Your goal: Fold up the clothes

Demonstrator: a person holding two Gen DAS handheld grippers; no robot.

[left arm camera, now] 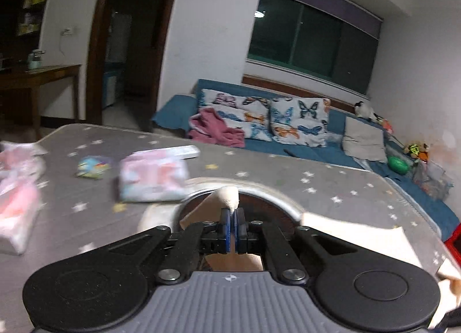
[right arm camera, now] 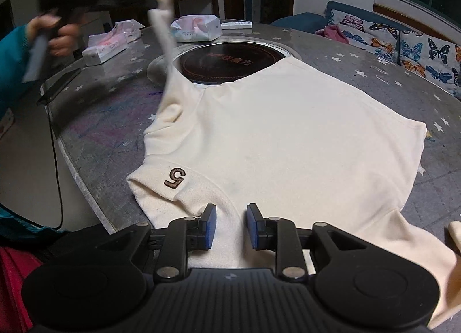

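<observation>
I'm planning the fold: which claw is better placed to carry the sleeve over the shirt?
Left. Its claw is shut on the sleeve, lifted off the table; the right claw grips nothing.

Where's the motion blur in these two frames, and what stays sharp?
Left wrist view: tissue packs and the table smear, the sofa less so; the left gripper, shut on a cream garment, stays crisp. Right wrist view: only the person's hand and the lifted sleeve blur; the right gripper is sharp.

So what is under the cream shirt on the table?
The cream shirt lies on the grey star-patterned table and partly covers the round dark inset. The covered part of the inset and the table below cannot be seen.
</observation>
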